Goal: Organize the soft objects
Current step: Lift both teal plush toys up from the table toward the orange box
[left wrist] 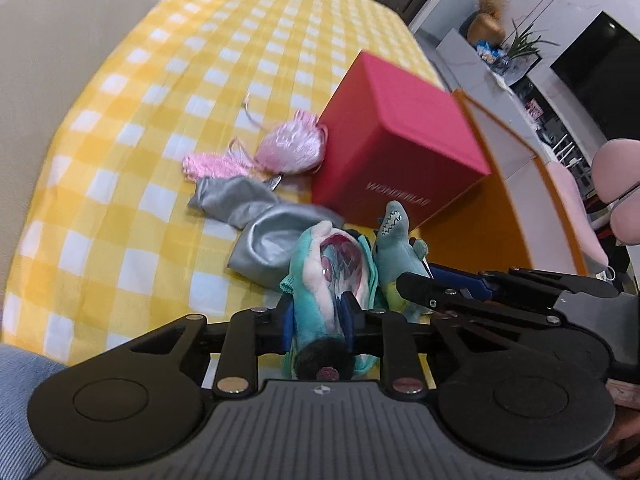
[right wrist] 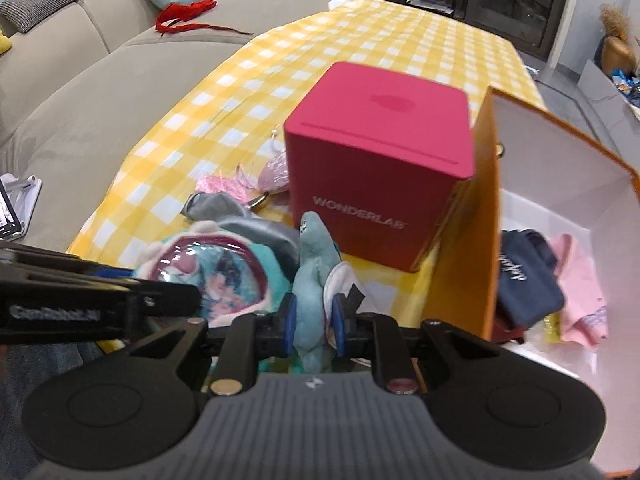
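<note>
The left tool [left wrist: 316, 316] is closed on a teal and pink plush pouch [left wrist: 326, 276] with a clear round window; both blue pads press its sides, and the pouch extends back between the fingers toward the camera. The right tool [right wrist: 314, 322] is closed on a small teal shark plush [right wrist: 314, 276], gripped at its lower body, with the head upright above the pads. The two tools stand just beside each other, the right tool's fingers [left wrist: 440, 294] crossing the left wrist view from the right side. Both plush items are held at the near edge of the worktop [left wrist: 140, 120], which carries a yellow and white checked cloth. Behind them a silver fabric pouch [left wrist: 256, 220] lies on the cloth, touching a pink satin pouch [left wrist: 290, 148] with a pink tassel. A closed red box [right wrist: 380, 168] marked WONDERLAB stands on the cloth just beside these. To its right an open orange box [right wrist: 486, 208] with a white interior holds a navy pouch [right wrist: 528, 280] and pink fabric [right wrist: 580, 304]. A beige sofa [right wrist: 80, 80] runs along the worktop's left side.
</note>
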Tool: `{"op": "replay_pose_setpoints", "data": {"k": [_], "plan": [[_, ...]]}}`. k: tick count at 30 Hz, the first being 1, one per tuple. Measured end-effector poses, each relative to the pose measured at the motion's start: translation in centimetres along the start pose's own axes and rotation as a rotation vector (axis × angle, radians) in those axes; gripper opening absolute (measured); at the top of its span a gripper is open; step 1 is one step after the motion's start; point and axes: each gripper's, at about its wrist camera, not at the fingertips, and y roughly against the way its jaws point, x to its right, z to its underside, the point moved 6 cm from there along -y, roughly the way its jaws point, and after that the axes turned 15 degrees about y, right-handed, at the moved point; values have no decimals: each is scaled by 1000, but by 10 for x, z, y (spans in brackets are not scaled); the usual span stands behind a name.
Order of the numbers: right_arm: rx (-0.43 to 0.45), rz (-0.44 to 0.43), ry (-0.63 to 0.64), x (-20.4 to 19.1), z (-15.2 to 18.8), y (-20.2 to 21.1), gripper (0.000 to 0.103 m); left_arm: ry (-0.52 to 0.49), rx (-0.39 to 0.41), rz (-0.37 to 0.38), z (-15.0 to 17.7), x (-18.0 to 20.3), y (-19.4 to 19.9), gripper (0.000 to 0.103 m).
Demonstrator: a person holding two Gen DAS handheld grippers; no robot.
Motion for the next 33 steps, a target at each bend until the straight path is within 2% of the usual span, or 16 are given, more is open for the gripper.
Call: {"op": "replay_pose_setpoints", "data": {"k": [5, 9, 15, 20, 26, 33], "plan": [[37, 19, -25, 5, 3, 25, 16, -5, 56, 8, 2, 9, 26, 23], [106, -11, -43, 1, 4, 44, 15, -29, 87, -37, 1, 13, 41, 22], [169, -34, -6, -14, -8, 75, 15, -17, 122, -27, 0, 13, 60, 22], [201, -61, -16, -22, -5, 105, 15, -56, 161, -44, 5, 21, 80, 22], [226, -37, -15, -23, 5, 138, 15, -84, 201, -21, 13, 33, 103, 22], [223, 20, -75, -3, 21, 160, 15, -142, 223, 21, 20, 56, 121, 22]]}}
